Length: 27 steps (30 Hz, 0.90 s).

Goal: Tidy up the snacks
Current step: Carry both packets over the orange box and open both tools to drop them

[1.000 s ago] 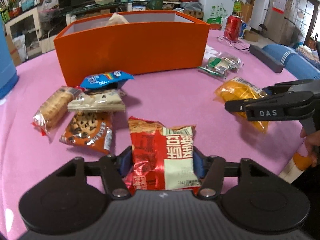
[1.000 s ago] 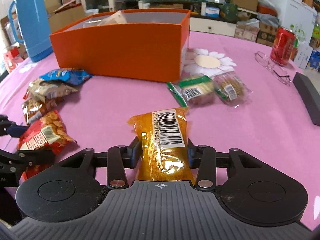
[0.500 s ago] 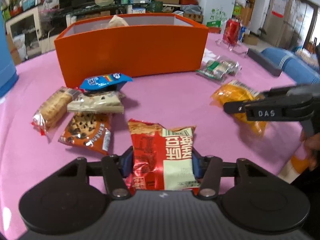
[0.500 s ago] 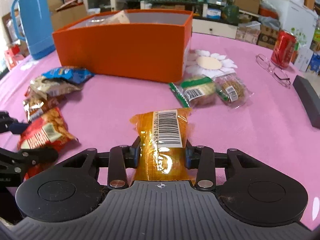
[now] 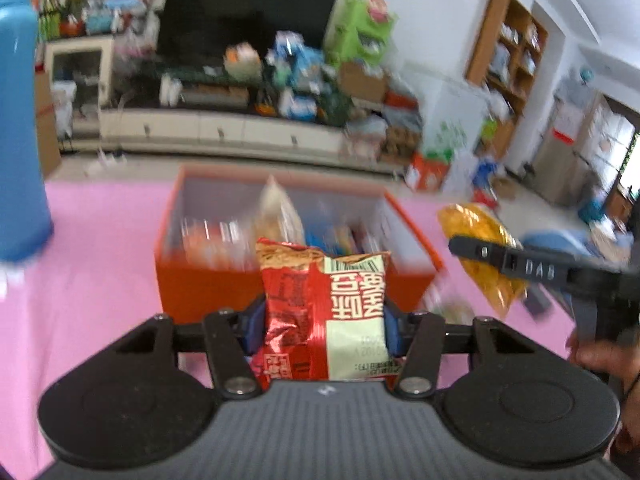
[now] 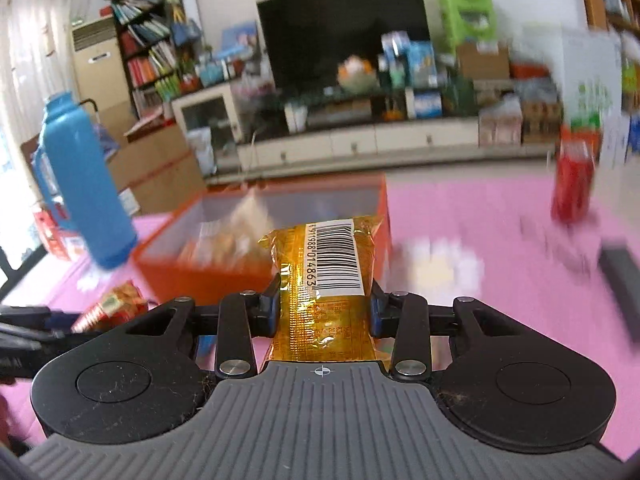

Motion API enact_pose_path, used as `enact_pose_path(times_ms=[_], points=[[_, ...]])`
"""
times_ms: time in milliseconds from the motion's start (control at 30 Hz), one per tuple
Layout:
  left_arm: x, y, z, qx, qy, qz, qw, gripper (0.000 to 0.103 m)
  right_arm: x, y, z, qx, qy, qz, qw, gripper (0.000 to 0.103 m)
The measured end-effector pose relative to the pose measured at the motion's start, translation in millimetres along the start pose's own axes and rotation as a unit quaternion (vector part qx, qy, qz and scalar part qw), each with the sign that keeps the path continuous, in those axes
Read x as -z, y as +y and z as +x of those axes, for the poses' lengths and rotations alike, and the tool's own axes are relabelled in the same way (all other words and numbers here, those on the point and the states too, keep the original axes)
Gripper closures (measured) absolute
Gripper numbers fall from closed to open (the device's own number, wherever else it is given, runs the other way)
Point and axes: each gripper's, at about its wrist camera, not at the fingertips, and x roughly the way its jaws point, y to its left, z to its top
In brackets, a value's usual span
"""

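My left gripper [image 5: 320, 320] is shut on a red and cream snack bag [image 5: 324, 308] and holds it in the air in front of the orange box [image 5: 208, 288]. The box holds several snack packs [image 5: 276, 212]. My right gripper [image 6: 323, 312] is shut on a yellow snack pack [image 6: 324, 280] with a barcode, also lifted, facing the orange box [image 6: 192, 280]. The right gripper and its yellow pack [image 5: 480, 256] show at the right of the left wrist view. The red bag [image 6: 112, 304] shows at the lower left of the right wrist view.
A blue thermos [image 5: 20, 120] stands left of the box on the pink table [image 5: 88, 264]. A red can [image 6: 572, 176] and a dark bar [image 6: 624, 288] are at the right. A white flower mat [image 6: 440, 264] lies right of the box.
Both grippers have lifted their packs off the table and moved toward the orange box. The view now looks down into the box. Both frames are motion blurred.
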Motion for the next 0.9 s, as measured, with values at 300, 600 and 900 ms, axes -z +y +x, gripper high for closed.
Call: enact_pose_path(times_ms=[300, 600, 900], points=[[-67, 39, 95, -0.066, -0.016, -0.004, 0.9977, 0.049, -48, 18, 114, -0.004, -0.014, -0.010, 1.000, 0.085], [-59, 58, 96, -0.096, -0.031, 0.000, 0.9948, 0.030, -40, 25, 149, -0.027, -0.003, -0.001, 1.000, 0.049], [12, 54, 14, -0.112, -0.010, 0.001, 0.9936, 0.028, -36, 25, 79, -0.014, -0.048, -0.004, 0.999, 0.010]])
